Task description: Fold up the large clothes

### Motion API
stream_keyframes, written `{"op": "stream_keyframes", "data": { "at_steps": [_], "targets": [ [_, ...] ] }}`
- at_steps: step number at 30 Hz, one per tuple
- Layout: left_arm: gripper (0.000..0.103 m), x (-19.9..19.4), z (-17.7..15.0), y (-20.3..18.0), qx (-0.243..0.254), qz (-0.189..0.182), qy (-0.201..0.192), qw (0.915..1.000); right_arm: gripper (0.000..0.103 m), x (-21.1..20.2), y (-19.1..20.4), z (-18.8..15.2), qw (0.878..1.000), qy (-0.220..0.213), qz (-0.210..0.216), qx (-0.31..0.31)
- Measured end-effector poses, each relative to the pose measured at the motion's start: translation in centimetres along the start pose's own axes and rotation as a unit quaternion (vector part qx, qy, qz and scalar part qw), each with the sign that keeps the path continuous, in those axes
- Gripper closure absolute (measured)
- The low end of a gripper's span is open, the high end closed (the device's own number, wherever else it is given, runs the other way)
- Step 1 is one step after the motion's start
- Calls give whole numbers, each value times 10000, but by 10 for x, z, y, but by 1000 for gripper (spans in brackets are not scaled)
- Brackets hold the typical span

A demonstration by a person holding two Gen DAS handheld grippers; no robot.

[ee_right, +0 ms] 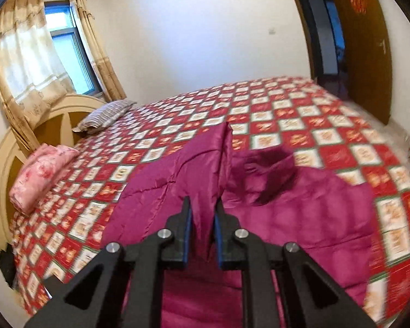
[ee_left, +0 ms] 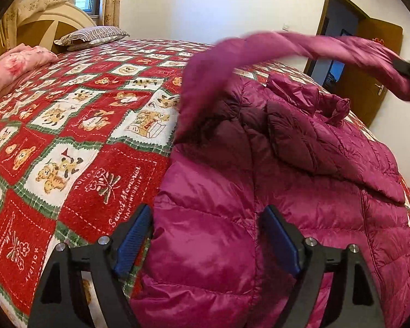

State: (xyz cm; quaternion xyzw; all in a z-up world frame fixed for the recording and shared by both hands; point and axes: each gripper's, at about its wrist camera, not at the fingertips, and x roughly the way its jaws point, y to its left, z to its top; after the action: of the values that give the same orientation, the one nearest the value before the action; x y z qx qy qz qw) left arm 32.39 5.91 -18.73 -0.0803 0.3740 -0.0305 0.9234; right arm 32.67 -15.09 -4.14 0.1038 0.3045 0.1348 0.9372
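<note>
Right gripper clenched on sleeve, lifted and stretched out over the jacket on the bed. Left gripper spread, straddling the near hem, probably not pinching; right arm leads.

Left gripper: matte black frame, two angled arms with triangular cut-outs, blue ribbed pads on inner finger faces, four round silver screw heads on top of linkage.

Right gripper: same black frame, triangular cut-outs, thin blue pads, four silver screws behind fingers.
</note>
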Motion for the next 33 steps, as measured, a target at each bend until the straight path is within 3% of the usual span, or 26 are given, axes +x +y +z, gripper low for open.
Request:
{"op": "stream_keyframes", "data": {
  "at_steps": [3, 10, 11, 12, 14, 15, 19, 20, 22, 23, 24, 29, 33],
  "targets": [
    [19, 1, 1, -2, 51, 64, 15, 10000, 86, -8, -22, -13, 9990, 105, -402, -163],
    [19, -3, 3, -13, 333, 482, 155, 9982, 85, 31, -77, -82, 9866, 1069, -1228, -54],
    [19, -8, 3, -15, 435, 575, 155, 9973, 80, 34, -85, -89, 9848, 1199, -1257, -12],
    [19, -14, 3, -19, 561, 620, 140, 9964, 68, 34, -91, -93, 9834, 1282, -1285, 43],
    [19, -26, 8, -20, 711, 580, 68, 9958, 50, 27, -100, -92, 9825, 1254, -1366, 199],
    [19, -34, 12, -21, 762, 547, 5, 9956, 47, 18, -103, -86, 9828, 1133, -1429, 282],
    [18, -56, 51, -32, 842, 497, -457, 9942, 47, -19, -98, -50, 9869, 128, -1546, 453],
    [18, -54, 67, -40, 861, 494, -523, 9937, 47, -19, -94, -43, 9875, 68, -1519, 418],
    [18, -44, 91, -56, 885, 459, -605, 9932, 57, -3, -83, -31, 9911, 166, -1289, 301],
    [18, -35, 104, -66, 912, 502, -665, 9923, 68, 10, -77, -28, 9928, 275, -1140, 244],
    [18, -22, 116, -78, 987, 568, -694, 9911, 70, 23, -72, -29, 9931, 404, -1091, 174],
    [18, 40, 141, -106, 1318, 1161, -563, 9828, 70, 74, -63, -51, 9903, 933, -1021, 93],
    [18, 78, 127, -78, 983, 1478, -8, 9841, 70, 84, -64, -67, 9901, 1062, -913, -20]
  ]
}}
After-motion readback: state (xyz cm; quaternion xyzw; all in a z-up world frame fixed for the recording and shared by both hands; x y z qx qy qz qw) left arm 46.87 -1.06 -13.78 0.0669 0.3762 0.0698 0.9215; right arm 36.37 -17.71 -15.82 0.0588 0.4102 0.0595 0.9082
